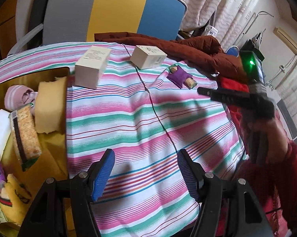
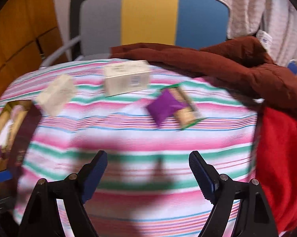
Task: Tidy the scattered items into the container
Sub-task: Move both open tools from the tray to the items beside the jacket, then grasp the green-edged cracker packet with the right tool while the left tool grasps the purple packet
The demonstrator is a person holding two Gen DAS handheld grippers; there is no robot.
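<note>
Two white boxes and a purple pouch lying over a snack packet sit on the striped tablecloth. A gold container at the left holds sponges, packets and a pink item. My left gripper is open and empty over the cloth beside the container. My right gripper is open and empty, short of the purple pouch; it also shows in the left wrist view at the right. The right wrist view is blurred; it shows the boxes.
A brown jacket lies across the table's far right, with red cloth below it. A grey, yellow and blue chair stands behind the table. Curtains hang at the back right.
</note>
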